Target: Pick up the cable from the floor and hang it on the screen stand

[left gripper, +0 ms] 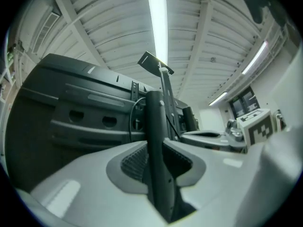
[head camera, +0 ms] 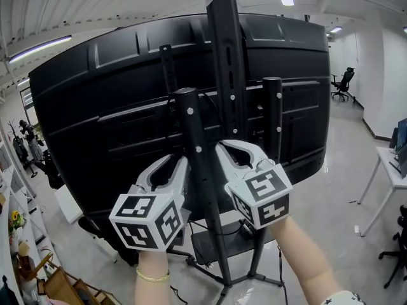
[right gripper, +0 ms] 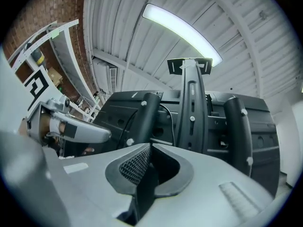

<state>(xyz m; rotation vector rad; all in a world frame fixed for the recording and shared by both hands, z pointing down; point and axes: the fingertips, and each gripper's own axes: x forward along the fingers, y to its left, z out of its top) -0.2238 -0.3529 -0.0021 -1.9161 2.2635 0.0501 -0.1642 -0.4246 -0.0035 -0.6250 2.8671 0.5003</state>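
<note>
Jaws of the left hand-held gripper (left gripper: 155, 144) stand narrowly apart, pressed on either side of the black post (head camera: 194, 138) of the screen stand (head camera: 224, 62), which fills the gap between them. The right hand-held gripper (right gripper: 149, 148), just right of that post, has its jaws together at the tips, and I can make out nothing between them. A thin black cable (left gripper: 130, 120) curves just beside the post, against the back of the screen (head camera: 95, 107).

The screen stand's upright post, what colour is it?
Black post with small pale dots, clearest in the head view.
</note>
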